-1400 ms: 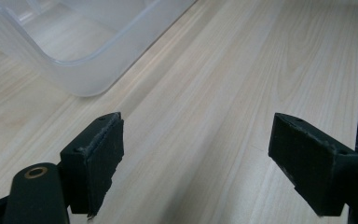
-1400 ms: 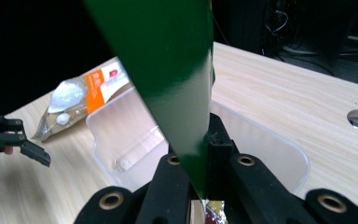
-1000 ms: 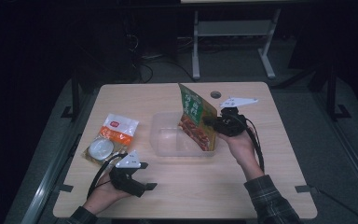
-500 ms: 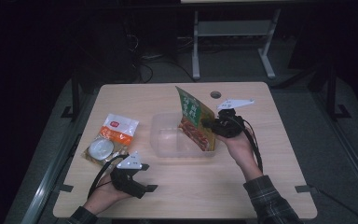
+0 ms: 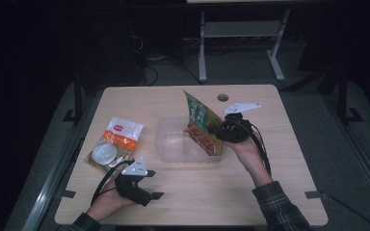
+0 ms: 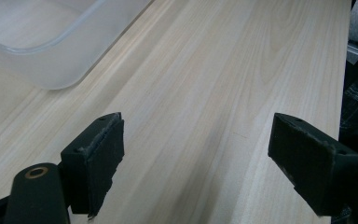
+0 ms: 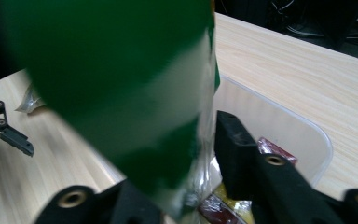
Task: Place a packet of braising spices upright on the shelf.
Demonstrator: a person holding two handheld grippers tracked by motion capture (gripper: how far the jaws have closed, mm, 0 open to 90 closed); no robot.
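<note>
Right gripper clamped on green snack bag, now tipped nearer upright over clear tub's right end — drop-in looks close. Left gripper gaping, empty, parked on table.

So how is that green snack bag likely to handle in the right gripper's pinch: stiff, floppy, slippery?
Probably floppy: the green snack bag is thin film, held near one edge by the right gripper, and it leans over the clear container. Likely light, since a single edge pinch carries it. The glossy film may slip, so a firm grip seems wise.
</note>
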